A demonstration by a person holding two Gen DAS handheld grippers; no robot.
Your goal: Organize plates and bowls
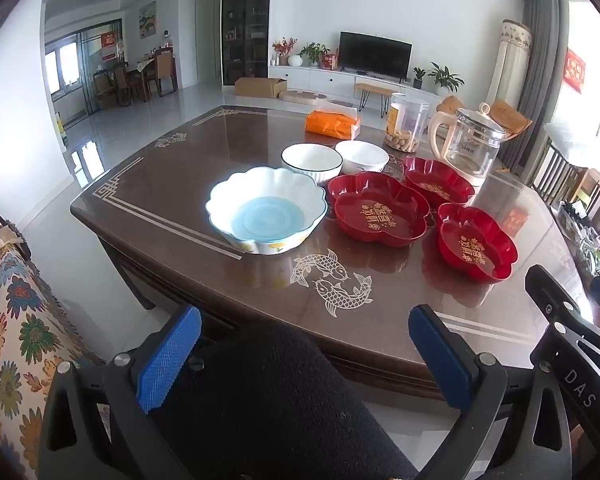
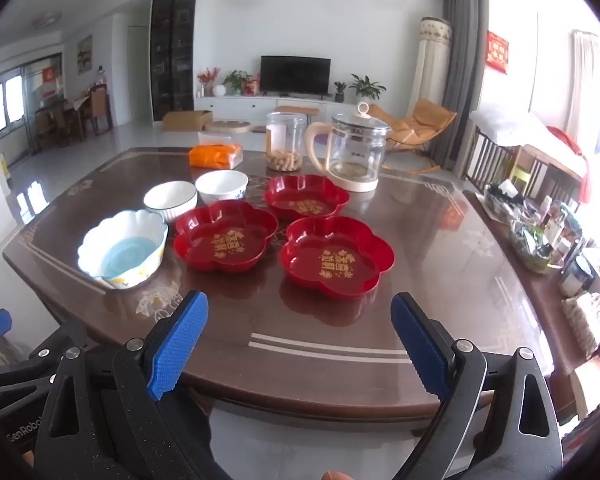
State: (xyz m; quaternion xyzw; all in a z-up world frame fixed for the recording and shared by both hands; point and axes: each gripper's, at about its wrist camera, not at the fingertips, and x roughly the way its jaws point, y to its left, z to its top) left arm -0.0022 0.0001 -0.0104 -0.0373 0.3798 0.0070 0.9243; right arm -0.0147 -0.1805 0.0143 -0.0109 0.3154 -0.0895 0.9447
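Three red flower-shaped plates sit apart on the brown table (image 1: 148, 184): a near one (image 2: 336, 258), a left one (image 2: 225, 236) and a far one (image 2: 306, 199). They show in the left wrist view too (image 1: 476, 242) (image 1: 380, 210) (image 1: 438, 180). A large scalloped bowl with a blue bottom (image 1: 266, 210) (image 2: 124, 248) stands at the left. Two small white bowls (image 1: 312, 162) (image 1: 362, 156) stand behind it. My left gripper (image 1: 304, 354) is open and empty, short of the table edge. My right gripper (image 2: 300, 340) is open and empty over the near edge.
A glass kettle (image 2: 356, 152), a clear jar with snacks (image 2: 285, 140) and an orange packet (image 2: 216, 156) stand at the table's far side. A cluttered side shelf (image 2: 540, 232) is at the right. A floral sofa cover (image 1: 16, 320) is at the left.
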